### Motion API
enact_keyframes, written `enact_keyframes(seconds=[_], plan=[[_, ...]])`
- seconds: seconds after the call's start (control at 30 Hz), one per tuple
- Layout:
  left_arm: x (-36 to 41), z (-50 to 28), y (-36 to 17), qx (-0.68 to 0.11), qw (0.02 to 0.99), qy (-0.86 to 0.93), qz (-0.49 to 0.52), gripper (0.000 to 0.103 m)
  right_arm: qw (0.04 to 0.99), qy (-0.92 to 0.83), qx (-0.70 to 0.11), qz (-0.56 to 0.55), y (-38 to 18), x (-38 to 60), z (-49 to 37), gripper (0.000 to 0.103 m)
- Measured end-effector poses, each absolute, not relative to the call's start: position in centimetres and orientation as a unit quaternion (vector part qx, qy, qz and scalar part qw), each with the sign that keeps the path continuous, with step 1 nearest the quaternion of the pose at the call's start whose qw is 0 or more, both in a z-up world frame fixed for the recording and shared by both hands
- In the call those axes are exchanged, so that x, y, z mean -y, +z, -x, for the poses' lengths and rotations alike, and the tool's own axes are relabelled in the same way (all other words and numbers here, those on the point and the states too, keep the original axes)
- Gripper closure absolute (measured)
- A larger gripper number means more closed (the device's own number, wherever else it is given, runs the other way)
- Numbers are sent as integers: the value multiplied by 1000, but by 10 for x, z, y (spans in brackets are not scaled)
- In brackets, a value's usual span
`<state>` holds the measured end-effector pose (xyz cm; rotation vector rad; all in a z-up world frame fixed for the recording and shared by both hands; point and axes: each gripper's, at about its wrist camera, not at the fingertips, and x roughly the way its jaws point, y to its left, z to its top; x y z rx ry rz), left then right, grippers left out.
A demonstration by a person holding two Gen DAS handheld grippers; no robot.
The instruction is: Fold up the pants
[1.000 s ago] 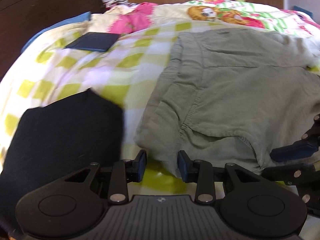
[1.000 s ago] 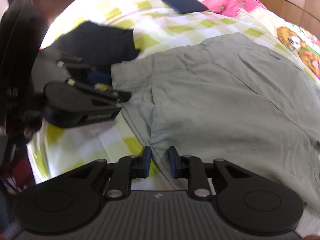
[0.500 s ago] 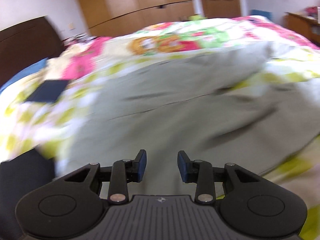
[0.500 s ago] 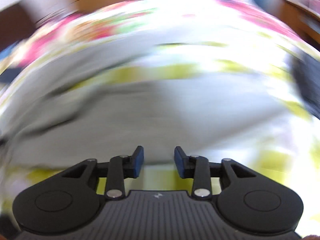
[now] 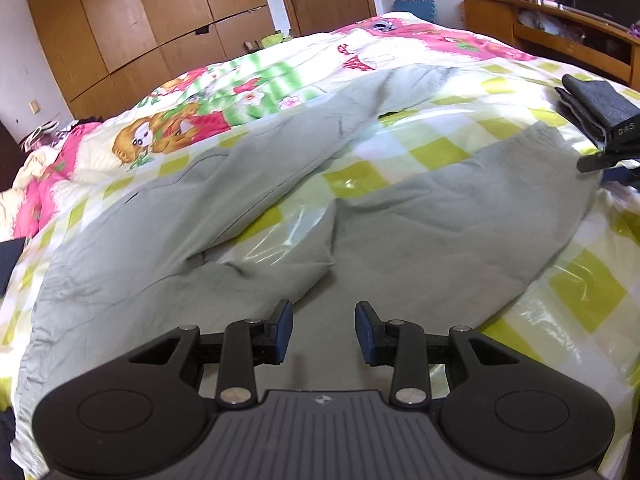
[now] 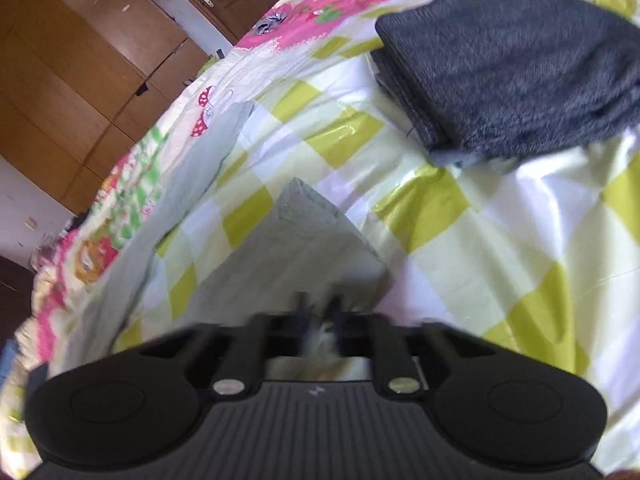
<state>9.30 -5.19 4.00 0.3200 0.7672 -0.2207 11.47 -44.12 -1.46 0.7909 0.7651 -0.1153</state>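
Grey-green pants [image 5: 168, 240] lie spread on the checked bedspread, legs apart in a V toward the far end of the bed. My left gripper [image 5: 323, 332] is open and hovers over the near leg close to the crotch. The right gripper shows in the left wrist view at the near leg's cuff [image 5: 600, 160]. In the right wrist view my right gripper [image 6: 318, 316] is blurred, its fingers close together over the near leg's cuff [image 6: 316, 236]; whether it holds cloth is not clear.
A folded dark grey garment [image 6: 516, 60] lies just beyond the cuff, also in the left wrist view [image 5: 600, 108]. A floral quilt [image 5: 248, 92] covers the far side of the bed. A wooden wardrobe [image 5: 132, 20], a door and a side shelf [image 5: 560, 32] stand beyond.
Both grippers have swung from the waistband end toward the legs. The right gripper's fingers have come closer together at the near leg's cuff. The left stays open.
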Motion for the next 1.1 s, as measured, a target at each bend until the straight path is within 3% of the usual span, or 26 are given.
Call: enact_keyframes(seconds=[0.23, 0.37, 0.4, 0.57, 0.67, 0.97, 1.1], plan=[[53, -89, 39, -362, 914, -114, -145, 54, 881, -113, -330, -319, 12, 467, -76, 100], [45, -89, 30, -371, 911, -114, -141, 54, 884, -152, -374, -238, 15, 466, -72, 91], [40, -88, 31, -370, 912, -111, -141, 54, 883, -163, -378, -224, 17, 465, -68, 84], [0, -91, 44, -350, 919, -92, -159, 53, 913, -165, -347, -138, 51, 441, -59, 80], [-34, -110, 56, -332, 924, -74, -174, 52, 929, -65, -356, -73, 65, 398, -102, 61], [-143, -232, 53, -329, 915, -22, -234, 47, 886, 232, -375, 141, 59, 185, -321, 63], [-191, -286, 46, -360, 898, -12, -253, 47, 835, 317, -389, 227, 48, 105, -384, 55]])
